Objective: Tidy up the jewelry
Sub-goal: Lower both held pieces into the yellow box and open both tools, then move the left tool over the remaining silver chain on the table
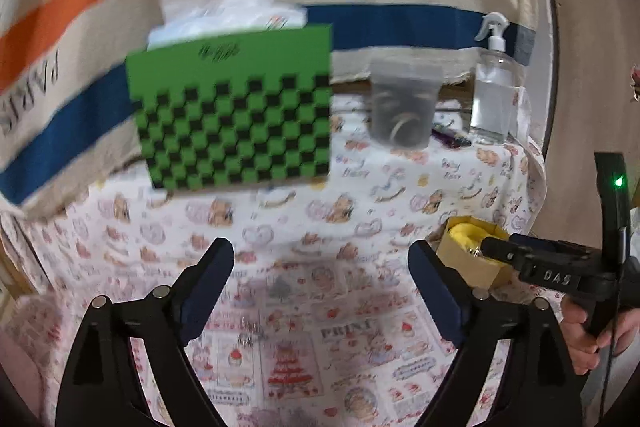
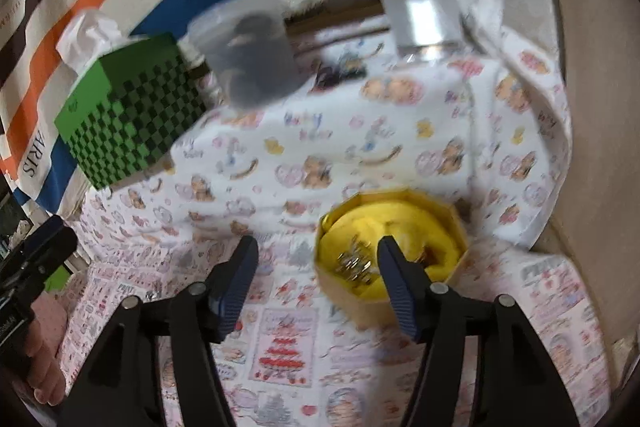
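Both my grippers hang over the counter, which is covered in a printed cloth. Left gripper: jaws spread wide, nothing between them, only cloth below. Right gripper: jaws also released and empty, with the right finger over the near rim of the box. The box is a small many-sided card one lined with yellow cloth, at the counter's right side; in the left view it sits just beyond my right gripper. The jewelry lies inside the box on the yellow lining, a small metallic cluster; the blur is too strong to tell the pieces apart, possibly rings. Further back: a green checkered tissue box at left, a cloudy plastic tub near the centre, a clear spray bottle at right, well apart from the box.
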{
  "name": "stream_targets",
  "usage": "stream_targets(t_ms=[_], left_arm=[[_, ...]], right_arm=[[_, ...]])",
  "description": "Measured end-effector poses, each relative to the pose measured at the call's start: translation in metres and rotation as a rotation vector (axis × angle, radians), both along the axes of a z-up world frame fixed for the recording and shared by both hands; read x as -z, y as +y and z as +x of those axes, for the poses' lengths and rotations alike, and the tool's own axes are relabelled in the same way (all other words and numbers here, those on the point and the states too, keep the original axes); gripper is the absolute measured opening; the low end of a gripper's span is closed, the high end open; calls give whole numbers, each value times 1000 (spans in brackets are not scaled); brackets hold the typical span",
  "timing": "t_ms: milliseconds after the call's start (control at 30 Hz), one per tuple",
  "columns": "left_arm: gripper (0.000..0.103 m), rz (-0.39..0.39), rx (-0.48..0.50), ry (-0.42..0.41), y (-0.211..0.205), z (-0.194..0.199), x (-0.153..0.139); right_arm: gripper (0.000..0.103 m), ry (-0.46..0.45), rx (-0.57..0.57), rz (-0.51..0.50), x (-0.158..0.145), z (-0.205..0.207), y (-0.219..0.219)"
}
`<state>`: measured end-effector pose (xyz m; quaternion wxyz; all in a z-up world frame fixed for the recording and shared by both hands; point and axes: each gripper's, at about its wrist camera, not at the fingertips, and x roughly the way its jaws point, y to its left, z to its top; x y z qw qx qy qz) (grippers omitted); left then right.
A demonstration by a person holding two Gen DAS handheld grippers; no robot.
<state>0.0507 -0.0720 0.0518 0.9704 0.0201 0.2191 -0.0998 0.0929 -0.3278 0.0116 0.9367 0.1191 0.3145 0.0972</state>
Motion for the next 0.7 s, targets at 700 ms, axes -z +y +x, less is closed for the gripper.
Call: stream_targets(t_ms=[700], left_arm=[[93, -12, -213, 145, 61, 33, 45]], right_arm=[[72, 1, -25, -113, 19, -3, 37]])
